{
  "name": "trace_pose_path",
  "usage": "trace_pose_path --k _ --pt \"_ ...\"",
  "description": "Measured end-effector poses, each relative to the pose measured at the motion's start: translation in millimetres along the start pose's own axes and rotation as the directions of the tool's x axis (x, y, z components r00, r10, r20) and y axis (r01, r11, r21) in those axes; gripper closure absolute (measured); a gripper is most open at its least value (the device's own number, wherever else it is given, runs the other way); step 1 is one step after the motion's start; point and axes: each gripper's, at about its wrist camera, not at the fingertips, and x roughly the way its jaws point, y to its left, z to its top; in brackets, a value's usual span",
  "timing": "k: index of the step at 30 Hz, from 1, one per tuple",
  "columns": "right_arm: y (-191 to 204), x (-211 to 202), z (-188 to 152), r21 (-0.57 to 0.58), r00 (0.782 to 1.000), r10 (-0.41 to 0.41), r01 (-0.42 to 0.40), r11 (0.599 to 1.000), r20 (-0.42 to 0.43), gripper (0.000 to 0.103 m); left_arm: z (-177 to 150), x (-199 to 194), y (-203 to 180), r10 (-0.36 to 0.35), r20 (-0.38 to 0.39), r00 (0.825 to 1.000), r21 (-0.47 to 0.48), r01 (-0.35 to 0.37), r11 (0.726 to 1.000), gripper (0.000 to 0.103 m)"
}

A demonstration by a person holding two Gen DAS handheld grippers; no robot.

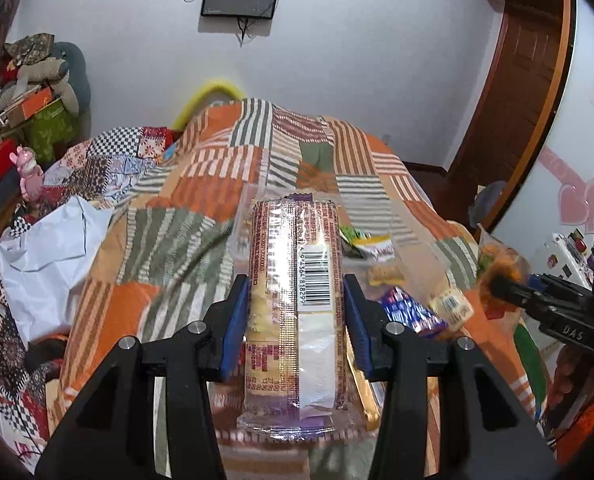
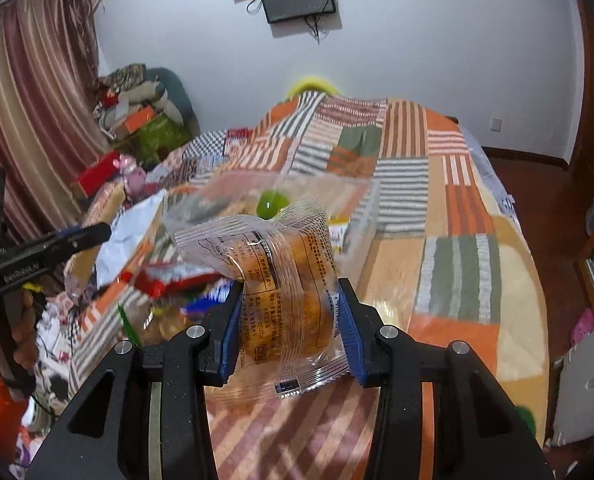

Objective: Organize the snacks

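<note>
while held above the patchwork bed [image 1: 169,248], long biscuit pack [image 1: 295,312] lengthwise between the blue pads of the left gripper [image 1: 295,300], barcode side up, far end over a clear plastic container [image 1: 413,236]. jaws narrowed, clamped on both long sides. small clear-wrapped golden cake [image 2: 285,300] between the pads of the right gripper [image 2: 291,304], wrapper ends fanning out front and back; jaws closed to the wrapper's width, gripping it. loose snack packets [image 1: 413,312] on the bed just right of the left gripper, near the container. green ball [image 2: 272,204] inside the container, beyond the cake.
</note>
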Motion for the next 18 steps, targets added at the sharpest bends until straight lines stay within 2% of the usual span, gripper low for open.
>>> trace_pose_path --k 8,18 --pt "-4 16 25 0.002 1.000 -0.002 0.002 1.000 0.029 0.063 16 26 4 -0.012 -0.009 1.000 -0.010 0.012 1.000 0.058" --pt "-4 52 44 0.013 1.000 0.006 -0.006 1.000 0.016 0.063 40 67 1 -0.035 -0.027 0.999 -0.019 0.035 0.999 0.058"
